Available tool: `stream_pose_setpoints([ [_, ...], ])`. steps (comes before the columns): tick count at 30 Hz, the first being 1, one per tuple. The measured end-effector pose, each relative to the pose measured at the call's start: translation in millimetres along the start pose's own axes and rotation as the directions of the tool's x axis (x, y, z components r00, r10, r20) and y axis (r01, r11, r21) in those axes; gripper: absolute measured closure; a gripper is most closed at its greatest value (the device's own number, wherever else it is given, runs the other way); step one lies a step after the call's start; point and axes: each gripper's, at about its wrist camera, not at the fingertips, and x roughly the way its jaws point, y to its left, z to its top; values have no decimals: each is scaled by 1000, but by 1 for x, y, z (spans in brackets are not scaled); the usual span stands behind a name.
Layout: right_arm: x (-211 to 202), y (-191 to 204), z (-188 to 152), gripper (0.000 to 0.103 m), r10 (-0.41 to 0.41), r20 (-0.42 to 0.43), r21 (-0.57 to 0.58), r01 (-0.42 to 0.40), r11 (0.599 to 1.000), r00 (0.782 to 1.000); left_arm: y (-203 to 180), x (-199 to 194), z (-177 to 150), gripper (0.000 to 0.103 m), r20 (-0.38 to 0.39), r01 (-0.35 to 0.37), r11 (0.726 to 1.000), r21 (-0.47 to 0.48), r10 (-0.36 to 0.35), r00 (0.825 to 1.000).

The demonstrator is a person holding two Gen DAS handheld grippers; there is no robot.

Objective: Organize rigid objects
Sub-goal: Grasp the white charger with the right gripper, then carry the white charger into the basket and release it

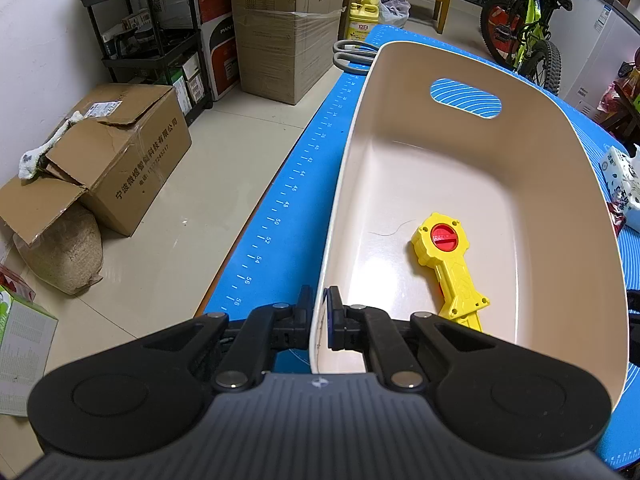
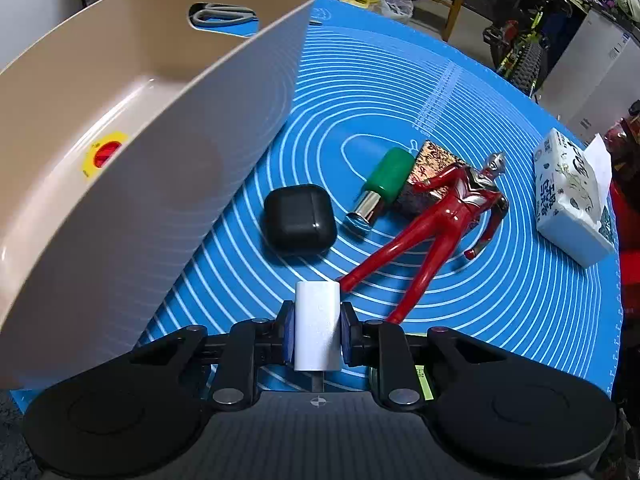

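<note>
1. Mat (image 2: 460, 80): blue, ringed, covering the table under everything we list here.

2. Bin (image 1: 560, 184): beige, with a handle slot in its far wall. It sits at ten o'clock of our right claw. Our left claw (image 1: 319, 312) is clamped shut on its near rim, one finger inside the wall and one outside, apparently steadying it.

3. Figure (image 2: 436, 216): red and silver, lying flat on the mat, head toward one o'clock, one foot close beside the white block.

4. Tissue pack (image 2: 572, 200): white, at the mat's edge at two o'clock, well apart from the claw.

5. Yellow toy (image 1: 448, 264): red dial, lying on the bin floor, handle toward six o'clock. We judge it already sorted.

6. Case (image 2: 298, 220): black, rounded, at twelve o'clock of the right claw, near the bin's outer wall.

7. Green tube (image 2: 380, 188): green cap and chrome end, leaning on a patterned box (image 2: 432, 168), at one o'clock.

8. Block (image 2: 318, 328): white, rounded, the piece in hand. Our right claw (image 2: 318, 330) is closed on it, pads pressing both flanks, long axis running along the fingers.

Governing relation: the bin mouth lies up and left of the right claw, at ten o'clock, over a tall wall. We judge the block must rise above that rim before crossing; the right hand carries it.
</note>
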Motion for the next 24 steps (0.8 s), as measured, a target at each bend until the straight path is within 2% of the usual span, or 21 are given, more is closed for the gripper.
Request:
stream_pose_setpoints([
  [4, -19, 0, 2, 71, -37, 54, -7, 38, 999, 998, 0, 1, 0, 94, 0, 0, 1000, -1, 0, 1000],
  [7, -47, -2, 11, 71, -55, 131, 8, 55, 998, 990, 0, 1, -1, 94, 0, 1, 1000, -2, -1, 1000],
  [11, -92, 1, 32, 71, -66, 268, 29, 60, 998, 961, -1, 2, -3, 94, 0, 1, 1000, -6, -1, 1000],
  [14, -118, 8, 52, 71, -44, 348, 23, 39, 999, 937, -1, 2, -3, 94, 0, 1, 1000, -7, -1, 1000],
  [20, -119, 44, 84, 71, 26, 368, -47, -9, 999, 929, 0, 3, -3, 94, 0, 2, 1000, -7, -2, 1000],
  [24, -101, 71, 101, 71, 52, 327, -74, -29, 997, 943, 0, 3, -3, 94, -1, 2, 1000, -8, -2, 1000],
])
